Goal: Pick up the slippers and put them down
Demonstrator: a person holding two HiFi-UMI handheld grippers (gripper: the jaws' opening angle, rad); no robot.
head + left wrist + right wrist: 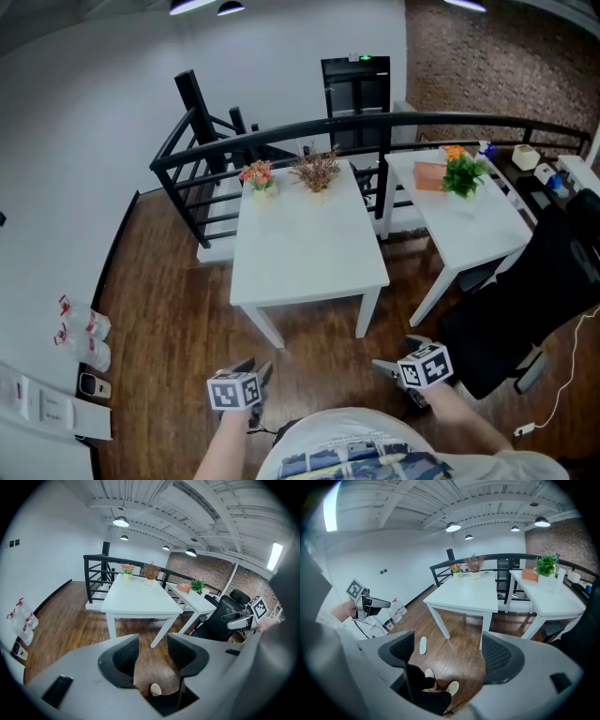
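One white slipper lies flat on the wooden floor near the leg of the white table, seen only in the right gripper view. No slipper shows in the head view. My left gripper and right gripper are held low in front of the person's body, well above the floor. In the left gripper view the left gripper has a narrow gap between its jaws with only floor behind. The right gripper stands wide open and empty. The person's light shoes show below it.
Two white tables carry potted flowers and a green plant. A black railing runs behind them. A black office chair stands at the right. Bottles line the left wall.
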